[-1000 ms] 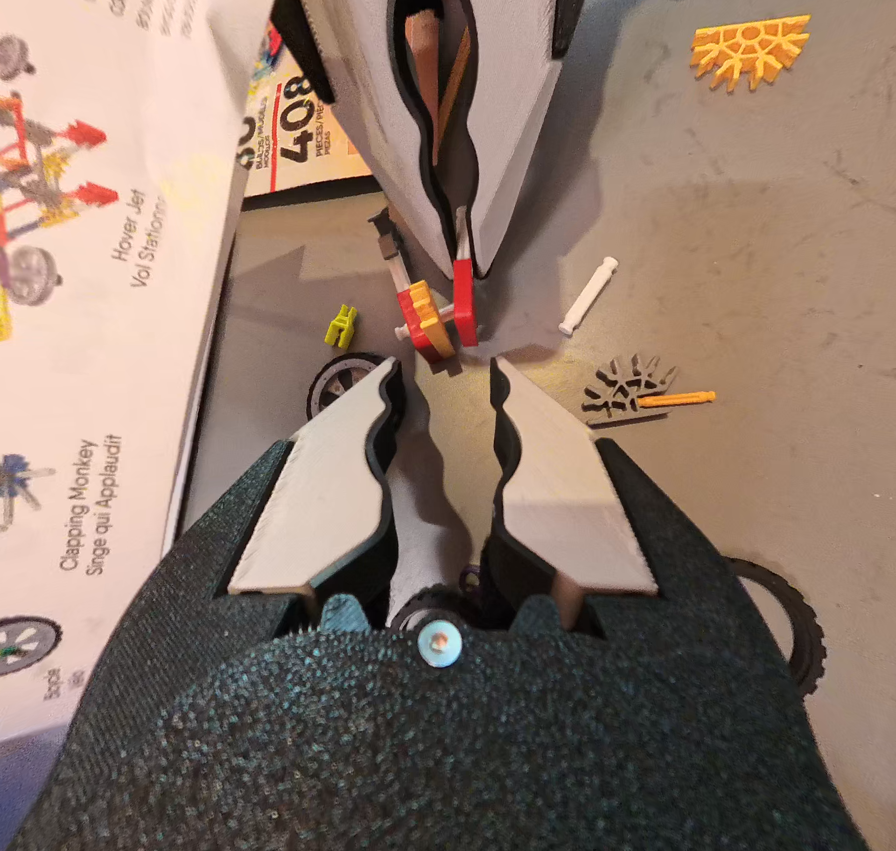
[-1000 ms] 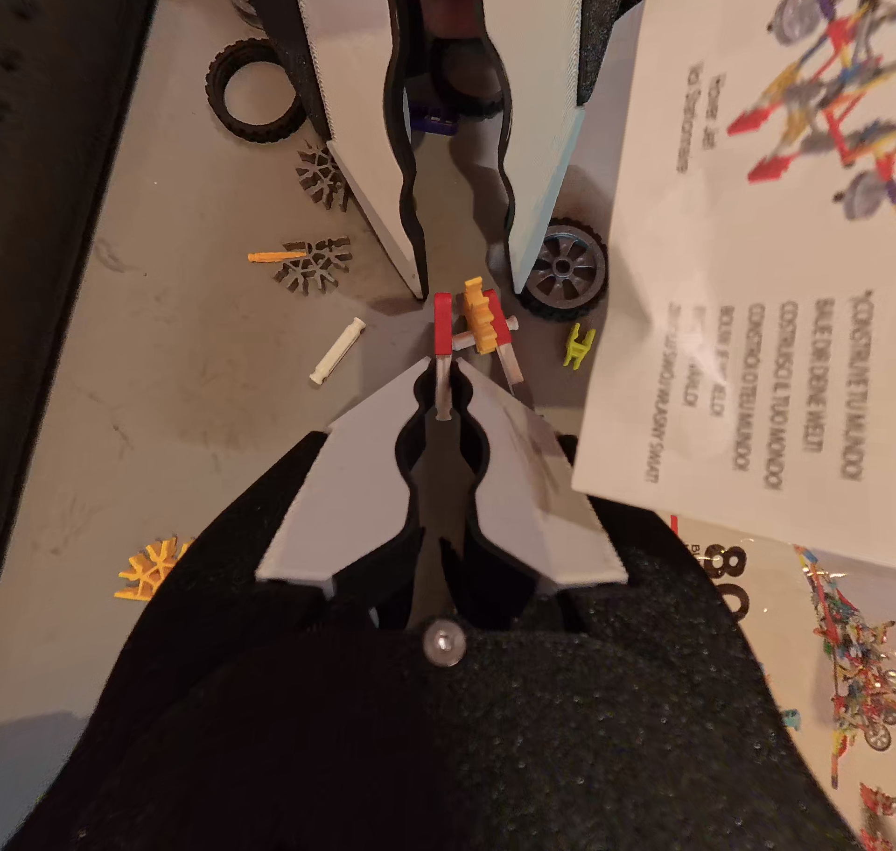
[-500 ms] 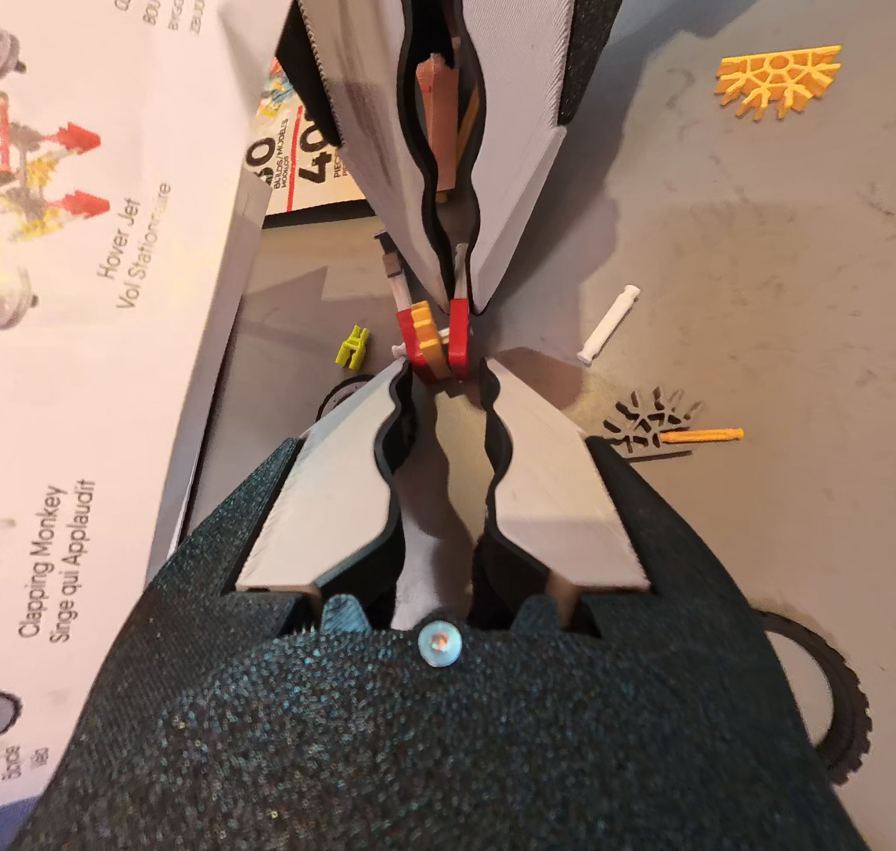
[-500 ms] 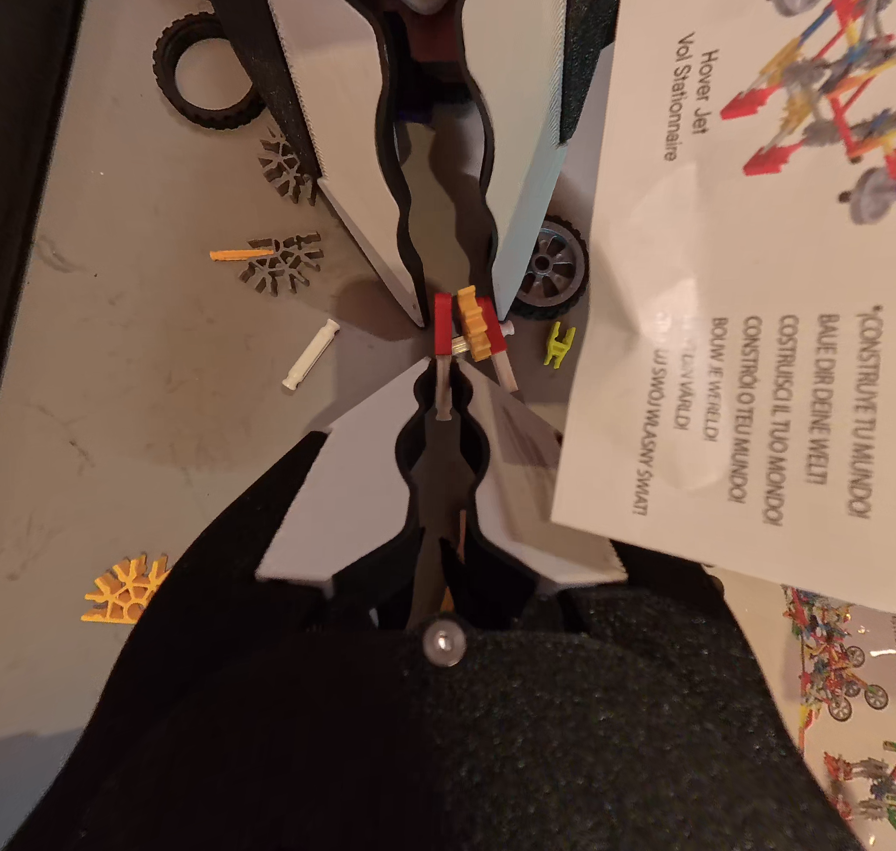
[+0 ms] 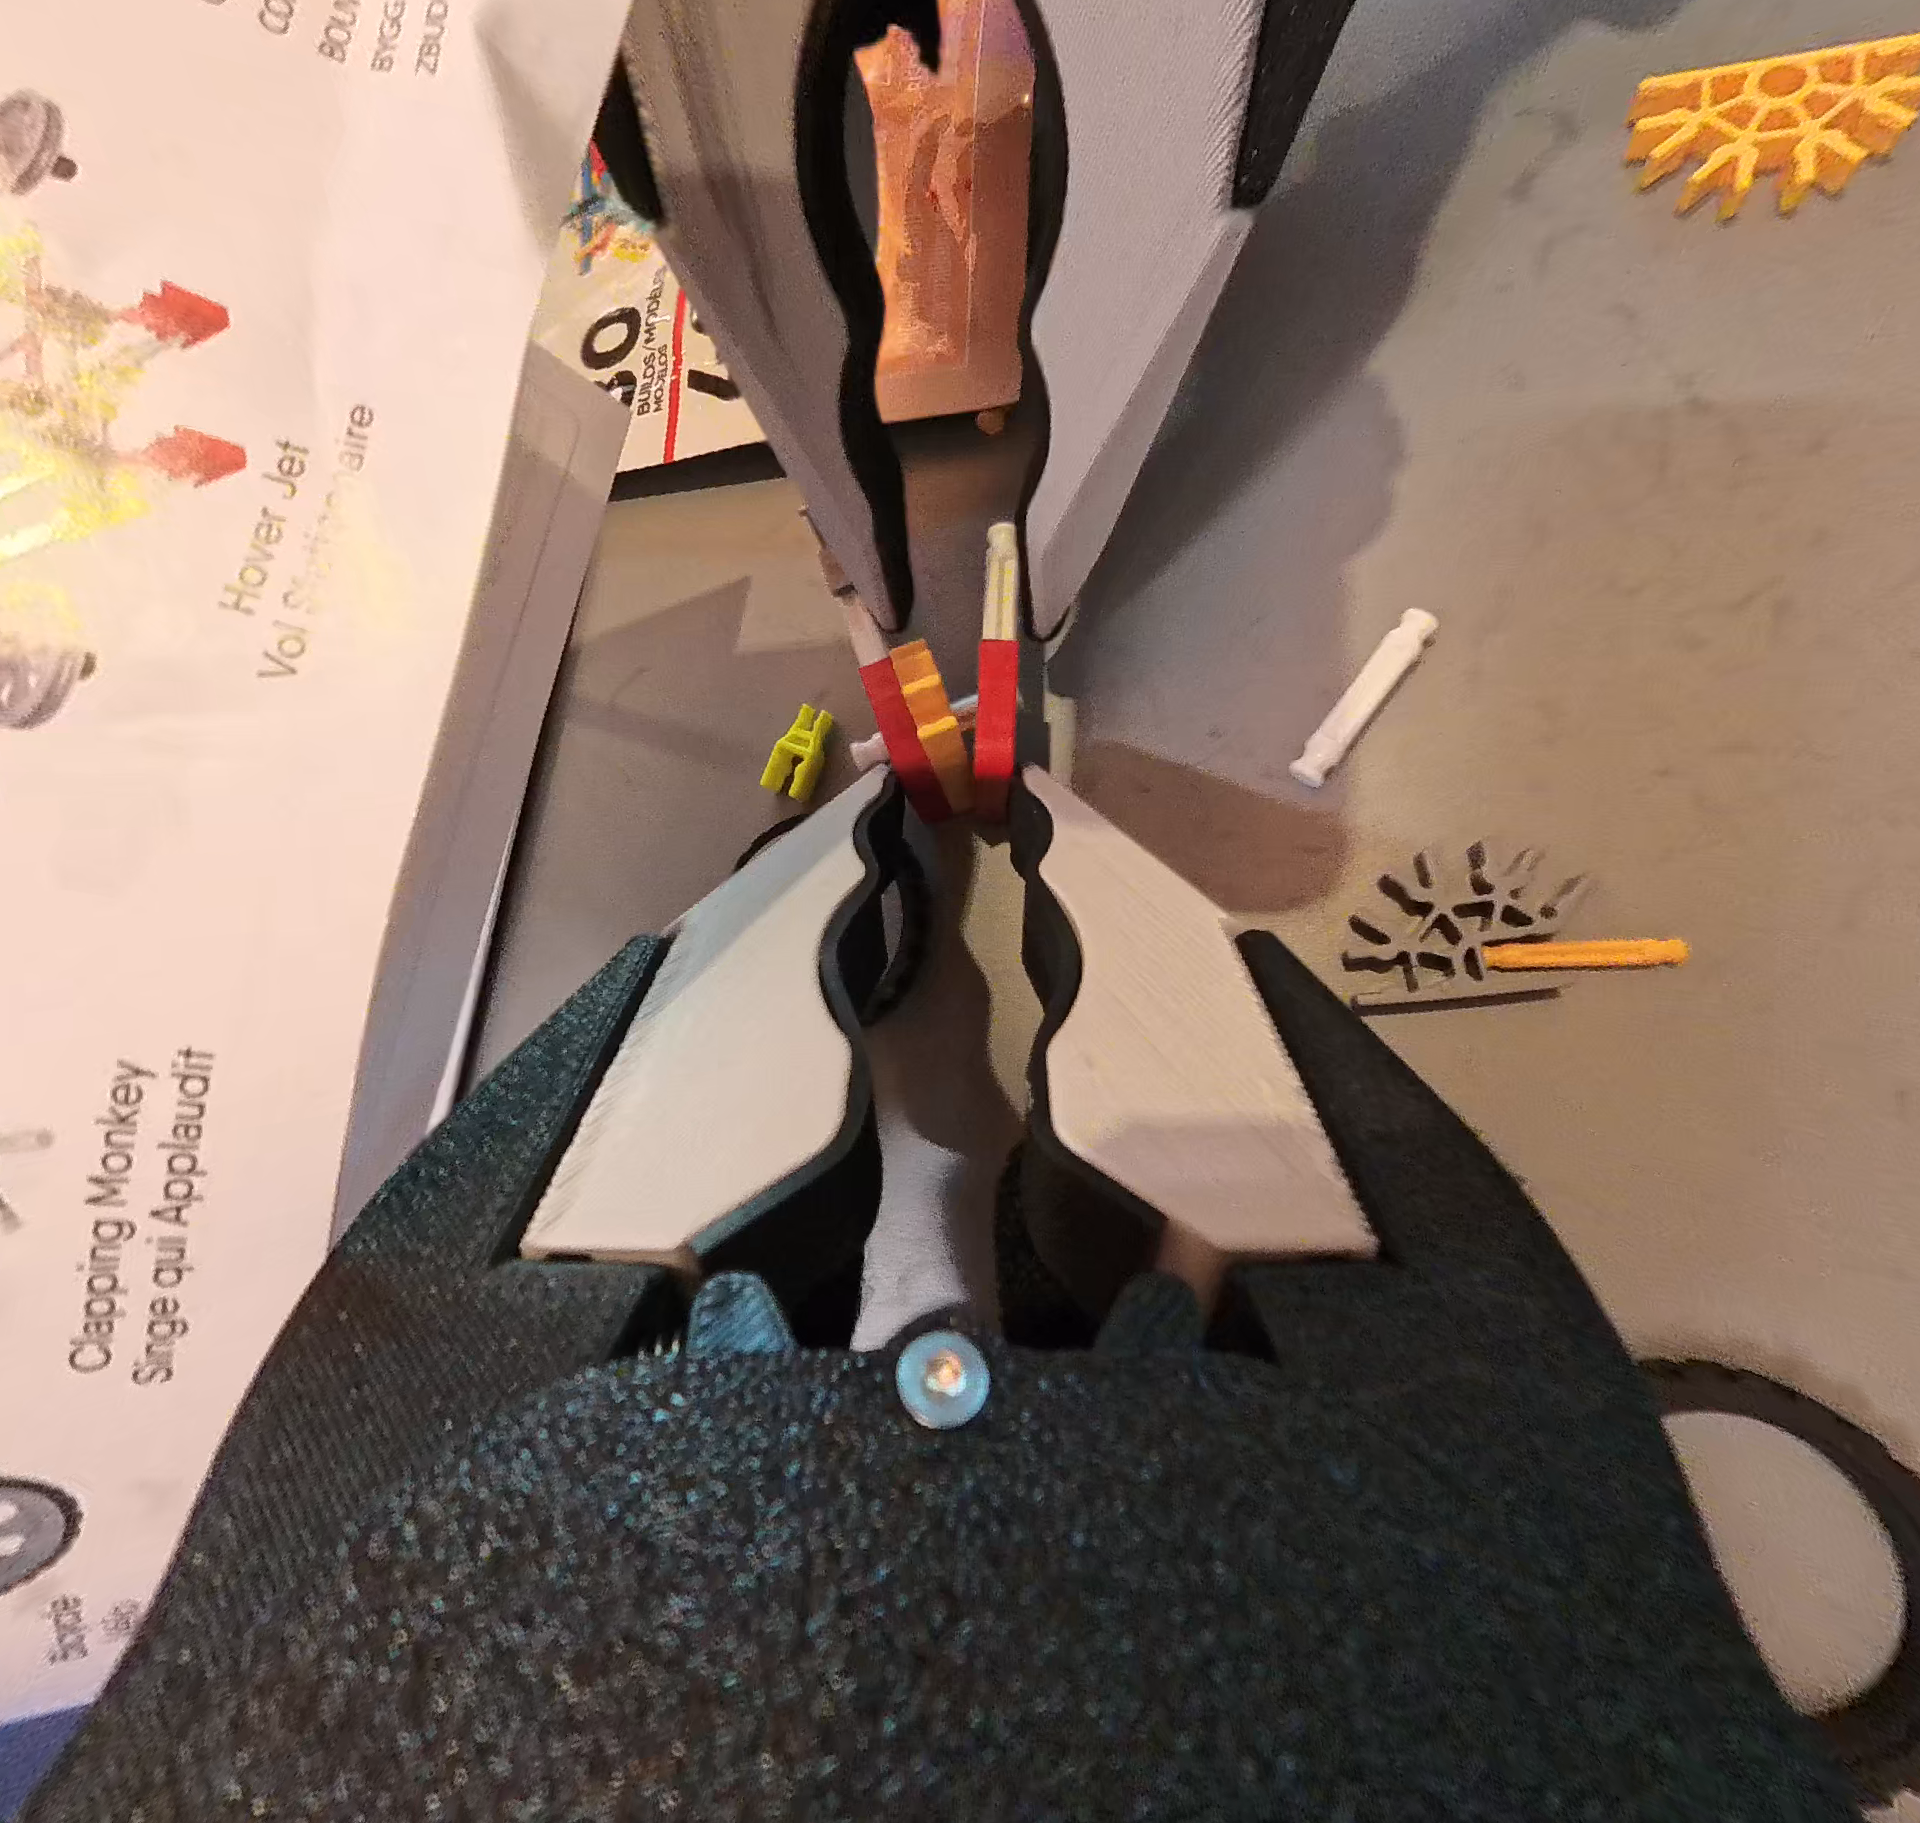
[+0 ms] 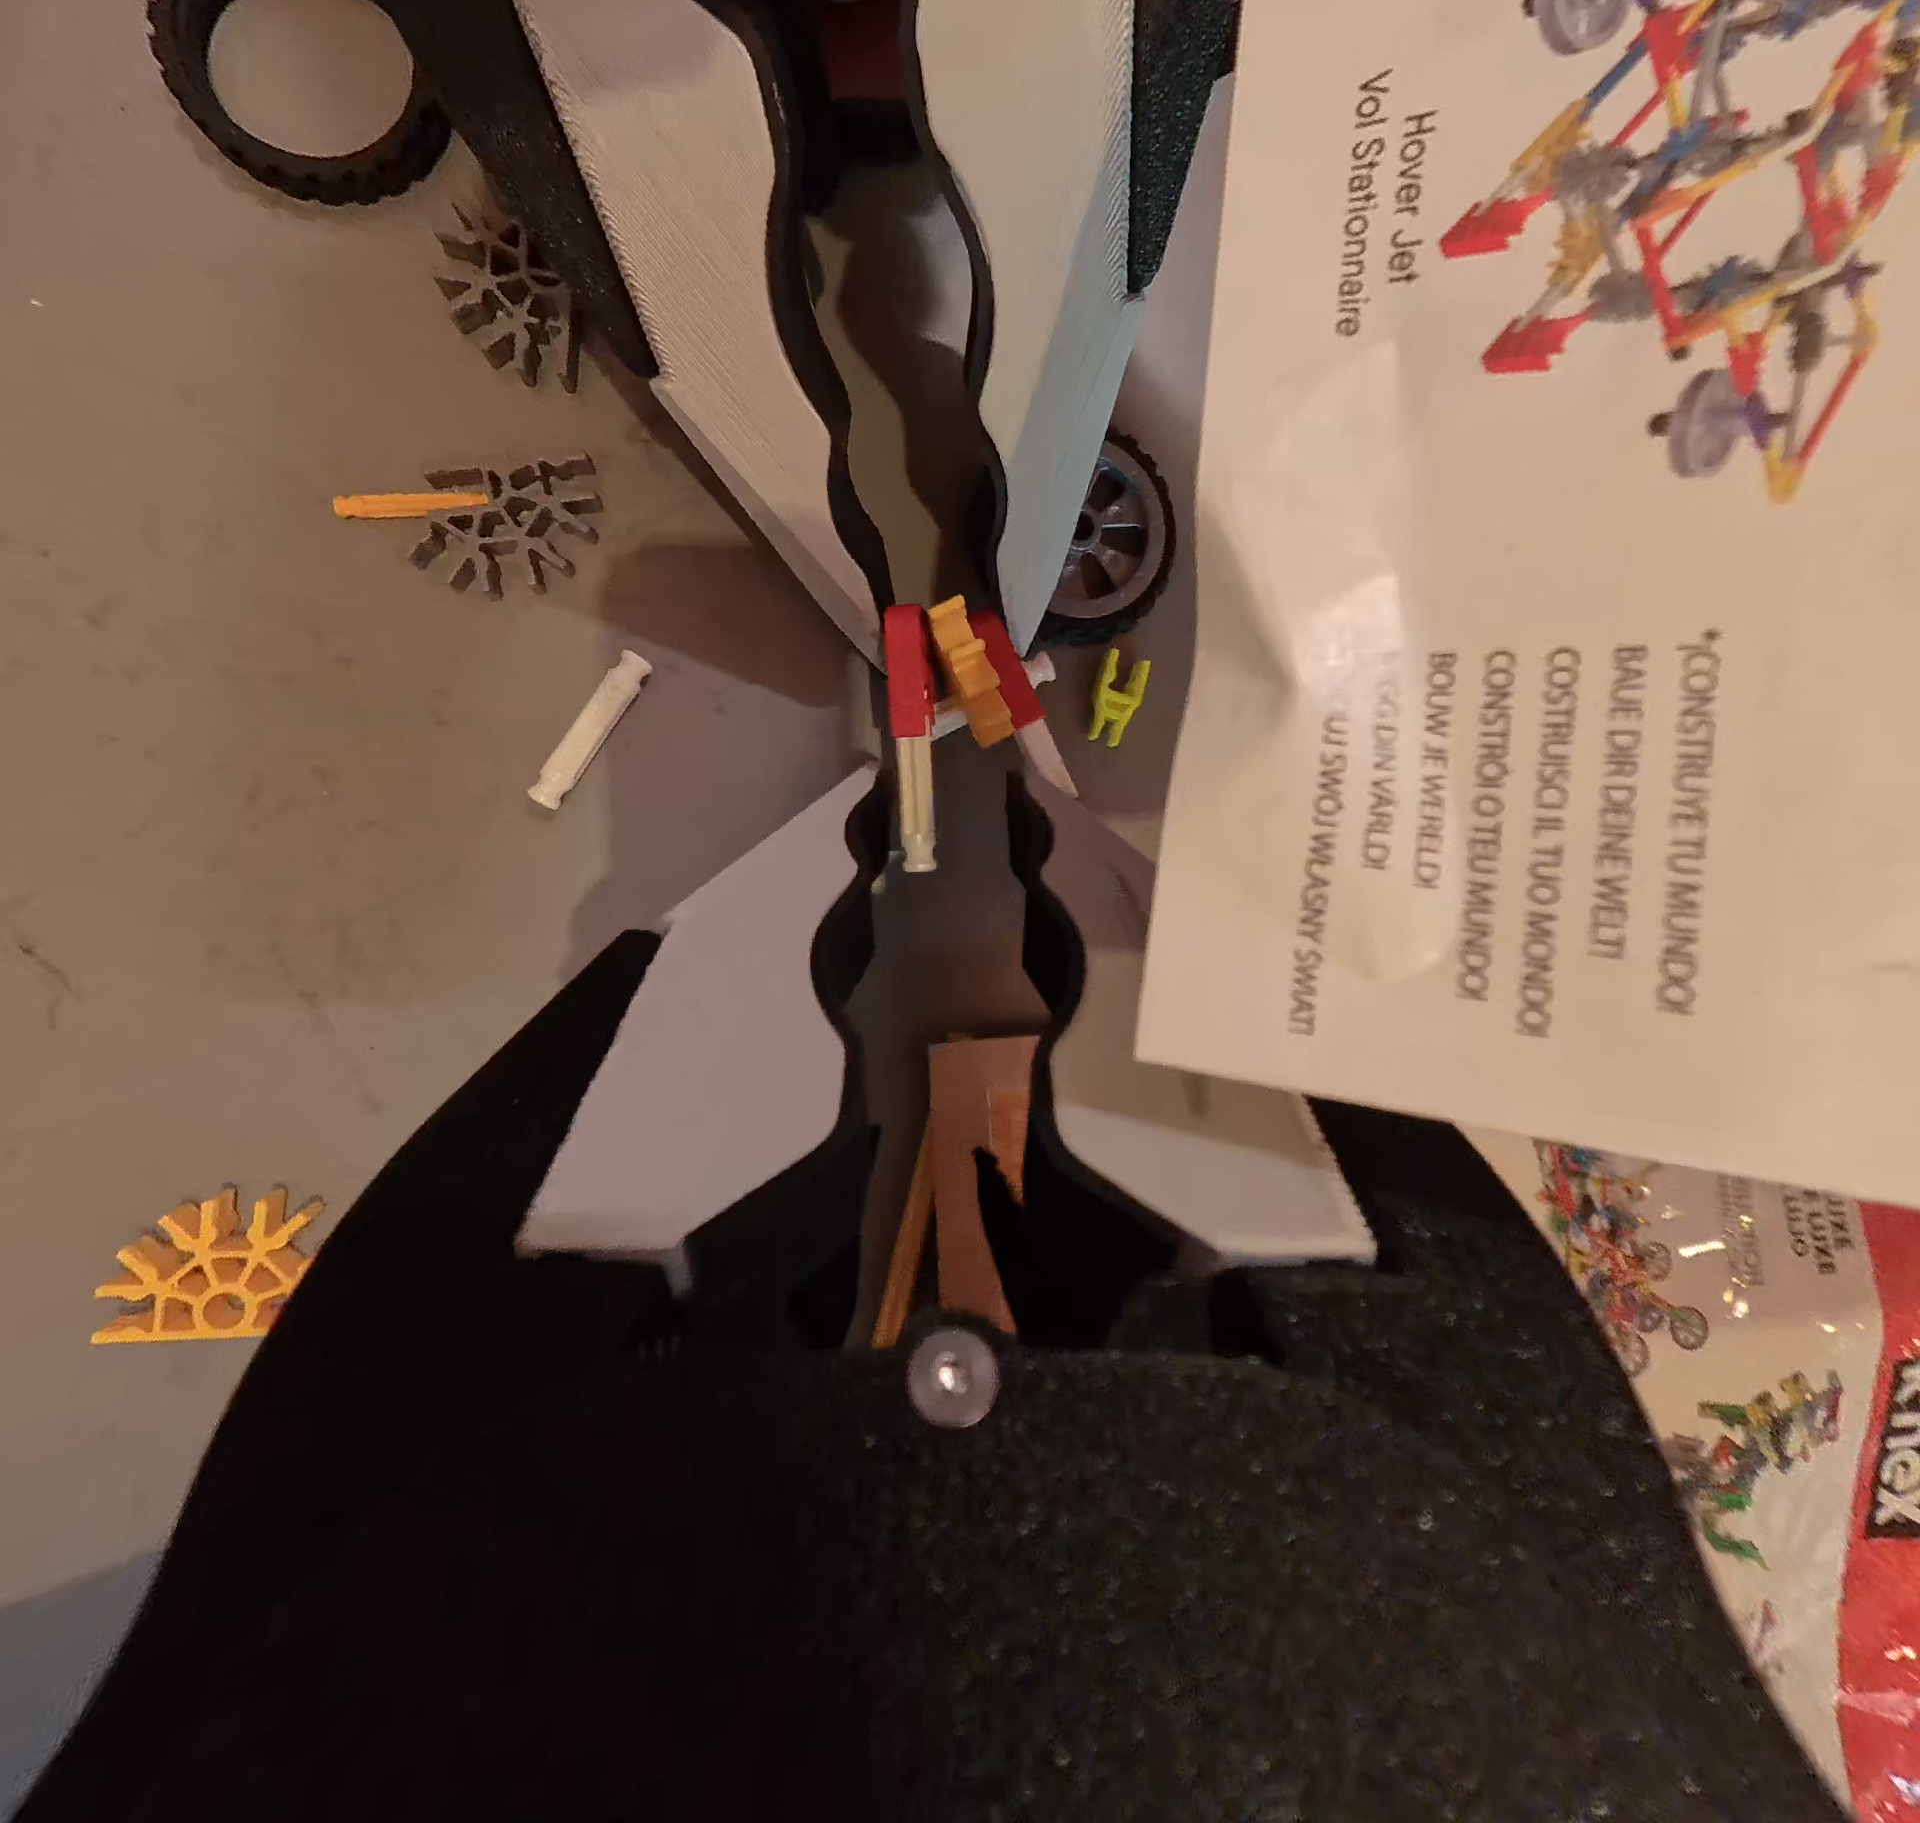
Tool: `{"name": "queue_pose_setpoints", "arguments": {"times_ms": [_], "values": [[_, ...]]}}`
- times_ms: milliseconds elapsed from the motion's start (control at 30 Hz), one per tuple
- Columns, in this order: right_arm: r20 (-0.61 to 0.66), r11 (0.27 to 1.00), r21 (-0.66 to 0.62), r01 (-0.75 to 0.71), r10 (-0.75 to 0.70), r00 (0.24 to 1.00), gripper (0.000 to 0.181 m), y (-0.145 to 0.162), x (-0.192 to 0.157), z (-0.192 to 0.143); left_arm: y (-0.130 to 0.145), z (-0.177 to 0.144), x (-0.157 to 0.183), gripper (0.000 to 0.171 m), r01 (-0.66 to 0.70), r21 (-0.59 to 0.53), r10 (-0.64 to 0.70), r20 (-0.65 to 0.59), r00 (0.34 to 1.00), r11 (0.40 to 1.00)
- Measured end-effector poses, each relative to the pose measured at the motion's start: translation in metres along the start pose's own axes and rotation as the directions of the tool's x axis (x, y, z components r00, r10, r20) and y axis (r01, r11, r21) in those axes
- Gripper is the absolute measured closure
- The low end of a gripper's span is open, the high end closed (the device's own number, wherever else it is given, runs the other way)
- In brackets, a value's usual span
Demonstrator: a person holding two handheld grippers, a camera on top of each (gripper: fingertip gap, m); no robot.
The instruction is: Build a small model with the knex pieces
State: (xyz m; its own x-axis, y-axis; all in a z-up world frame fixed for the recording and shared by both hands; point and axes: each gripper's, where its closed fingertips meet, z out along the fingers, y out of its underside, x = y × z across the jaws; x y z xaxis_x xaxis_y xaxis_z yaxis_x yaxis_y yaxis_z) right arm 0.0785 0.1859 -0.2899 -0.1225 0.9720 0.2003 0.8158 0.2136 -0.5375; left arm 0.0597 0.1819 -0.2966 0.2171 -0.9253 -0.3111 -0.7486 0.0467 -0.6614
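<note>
1. Left gripper [image 5: 956,794]: black body and pale fingers. It is clenched on the assembly, with a tip against each outer red piece.
2. Assembly [image 5: 940,724]: two red pieces with an orange toothed piece between them, threaded on white rods. It sits between the two grippers' tips, over the table [image 5: 1558,526]. Whether it rests on the table cannot be told.
3. Right gripper [image 6: 948,786]: faces the left one tip to tip. Its jaws are apart and it grasps nothing. One white stub [image 6: 916,807] of the assembly reaches into the gap, close along one finger.
4. Clip [image 5: 795,750]: yellow-green, on the table just beside the assembly, between it and the booklet.
5. Booklet [image 5: 260,630]: a white printed sheet with coloured model pictures. Its edge overlaps one finger of the right gripper in the right wrist view.
6. Wheel [image 6: 1117,547]: grey hub and black rim, partly hidden behind a left finger, near the clip.
7. White rod [image 5: 1361,698]: lies loose, on the far side of the assembly from the clip.
8. Grey connector [image 5: 1455,926]: flat, with an orange rod [image 5: 1590,954] plugged into it. A second grey one lies farther off.
9. Tyre [image 6: 291,59]: black and empty, beside the left gripper's body.
10. Yellow connector [image 5: 1787,132]: well apart from the rest.
11. Bag [image 6: 1766,1461]: printed, partly under the booklet.
</note>
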Motion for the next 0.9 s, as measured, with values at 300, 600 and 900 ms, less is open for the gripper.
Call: {"name": "queue_pose_setpoints", "arguments": {"times_ms": [300, 600, 900], "values": [[-0.11, 0.994, -0.08, 0.07, -0.079, 0.991, 0.125, 0.003, 0.007, 0.002, -0.001, 0.002, -0.006, 0.167, -0.099, -0.016, 0.1, 0.097, 0.99, 0.995], [-0.104, 0.998, -0.048, 0.05, -0.054, 0.993, 0.141, 0.005, 0.005, -0.01, 0.002, 0.004, -0.005, 0.166, -0.107, -0.026, 0.109, 0.093, 0.99, 0.994], [-0.19, 0.998, -0.017, -0.055, 0.051, 0.98, 0.14, 0.02, 0.023, -0.033, 0.002, 0.004, -0.005, 0.167, -0.108, -0.029, 0.11, 0.094, 0.989, 0.994]]}}
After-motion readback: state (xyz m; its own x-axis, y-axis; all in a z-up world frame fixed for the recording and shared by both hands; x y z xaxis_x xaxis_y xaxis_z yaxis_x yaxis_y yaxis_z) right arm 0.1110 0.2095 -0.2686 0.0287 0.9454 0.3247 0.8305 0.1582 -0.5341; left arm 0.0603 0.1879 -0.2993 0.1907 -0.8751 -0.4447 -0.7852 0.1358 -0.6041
